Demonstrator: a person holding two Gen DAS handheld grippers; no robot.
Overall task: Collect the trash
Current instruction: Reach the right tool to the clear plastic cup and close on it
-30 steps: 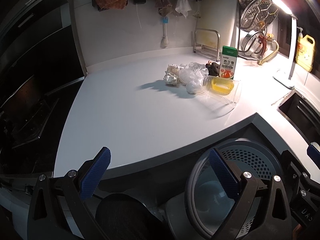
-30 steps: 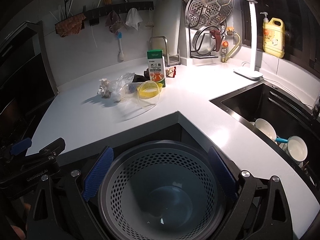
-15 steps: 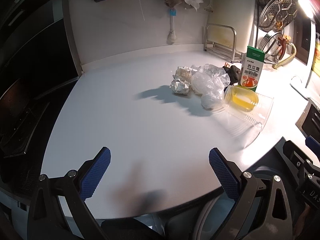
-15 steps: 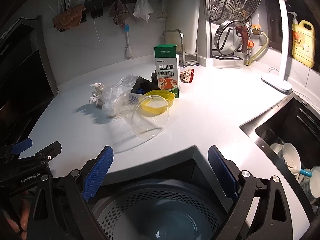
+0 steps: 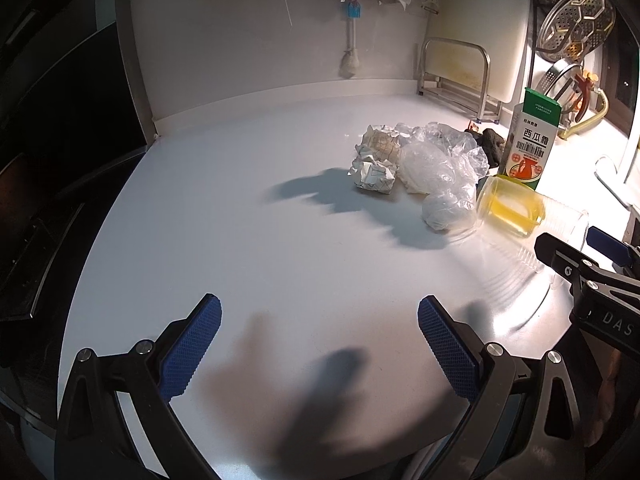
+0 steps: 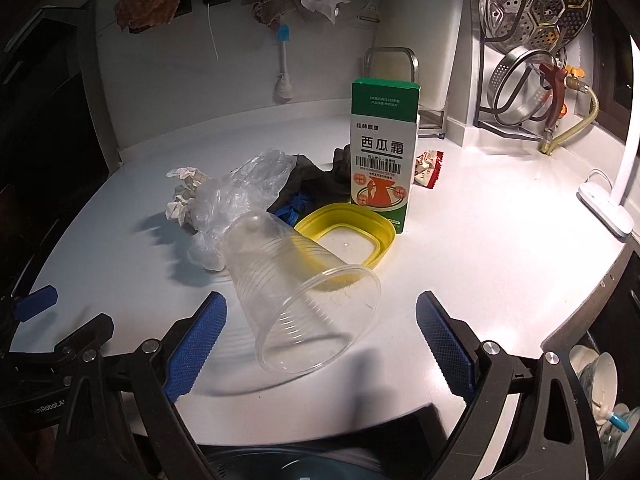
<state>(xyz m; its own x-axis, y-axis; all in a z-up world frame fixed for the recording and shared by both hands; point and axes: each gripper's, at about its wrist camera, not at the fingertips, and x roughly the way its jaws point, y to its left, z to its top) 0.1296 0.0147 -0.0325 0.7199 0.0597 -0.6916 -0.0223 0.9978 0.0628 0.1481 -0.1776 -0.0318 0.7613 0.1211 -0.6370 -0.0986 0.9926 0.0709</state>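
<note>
A clear plastic cup (image 6: 296, 300) lies on its side on the white counter (image 6: 500, 240), its mouth between the fingers of my open right gripper (image 6: 320, 338), which touch nothing. Behind it lie a yellow-rimmed lid (image 6: 346, 240), a green and white carton (image 6: 382, 156), crumpled clear plastic (image 6: 236, 196), paper wads (image 6: 182, 192), a dark rag (image 6: 316, 178) and a red wrapper (image 6: 428, 168). My left gripper (image 5: 318, 344) hangs open and empty over bare counter (image 5: 240, 248), well short of the paper wads (image 5: 376, 160), plastic (image 5: 438, 168) and cup (image 5: 560, 232).
A perforated bin's rim (image 6: 280, 460) shows just below the counter edge. A sink with dishes (image 6: 600, 380) sits at right, with a lamp base (image 6: 608, 208) and a rack of steamer trays (image 6: 532, 12) behind. A dark stove area (image 5: 40, 200) lies left.
Both grippers have risen and moved forward from over the bin to over the counter. The right one now has the cup's mouth between its open fingers.
</note>
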